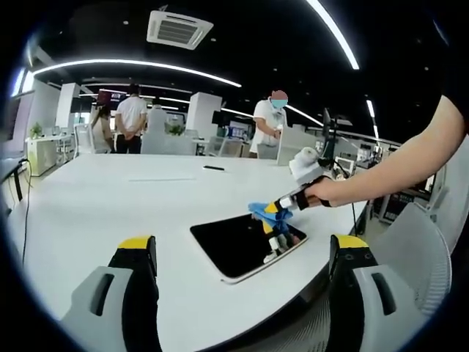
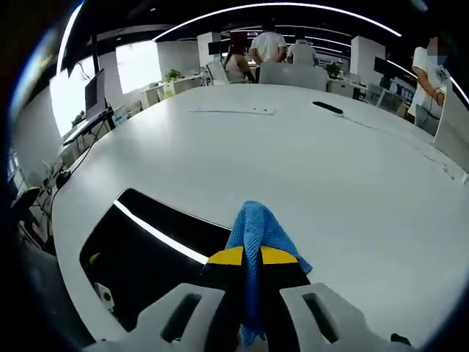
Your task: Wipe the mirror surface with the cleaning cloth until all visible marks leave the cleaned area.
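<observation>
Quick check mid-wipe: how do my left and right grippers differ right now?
The left gripper has its jaws spread wide and empty; the right gripper is shut on the blue cloth. The left gripper hangs back over the white table, short of the mirror; the right gripper is at the mirror's edge. Both have yellow-tipped black jaws.

Bright ceiling strips [image 1: 139,66] glare; fisheye edges bend, perhaps slightly soft.
</observation>
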### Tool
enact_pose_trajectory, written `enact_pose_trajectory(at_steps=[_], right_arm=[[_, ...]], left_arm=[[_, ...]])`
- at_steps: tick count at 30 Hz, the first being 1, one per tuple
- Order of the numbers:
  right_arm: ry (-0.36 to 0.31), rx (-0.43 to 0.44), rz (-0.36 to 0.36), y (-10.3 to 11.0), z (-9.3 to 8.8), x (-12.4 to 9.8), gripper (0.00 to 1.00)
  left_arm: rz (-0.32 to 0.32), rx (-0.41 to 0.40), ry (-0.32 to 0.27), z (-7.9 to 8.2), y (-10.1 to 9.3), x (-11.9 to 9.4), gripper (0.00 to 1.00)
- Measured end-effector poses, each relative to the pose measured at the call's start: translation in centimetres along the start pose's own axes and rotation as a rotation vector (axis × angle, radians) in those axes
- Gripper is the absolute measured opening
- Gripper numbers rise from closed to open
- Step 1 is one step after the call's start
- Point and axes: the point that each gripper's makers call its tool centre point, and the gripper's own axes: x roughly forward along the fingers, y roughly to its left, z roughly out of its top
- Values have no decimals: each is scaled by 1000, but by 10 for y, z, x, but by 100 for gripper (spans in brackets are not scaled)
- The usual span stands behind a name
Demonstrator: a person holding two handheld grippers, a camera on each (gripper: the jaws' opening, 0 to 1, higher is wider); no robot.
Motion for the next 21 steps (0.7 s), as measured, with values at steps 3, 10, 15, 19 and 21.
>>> enact_pose_trajectory(at_steps=[3, 10, 15, 19, 21], right_arm=[[-4, 5, 11, 3, 1, 1, 1], [-20, 38, 23, 19, 6, 6, 0], [-22, 32, 35, 35, 10, 12, 0], [-30, 55, 62, 55, 13, 12, 0], [-31, 44, 70, 63, 15, 15, 1]], left_arm=[[-2, 1, -3, 0, 0, 0, 97], [-2, 1, -7, 1, -1, 0, 97], [-2, 0, -9, 1, -1, 0, 97], [-2, -2, -14, 2, -1, 0, 97], [0, -1, -14, 2, 0, 0, 96]])
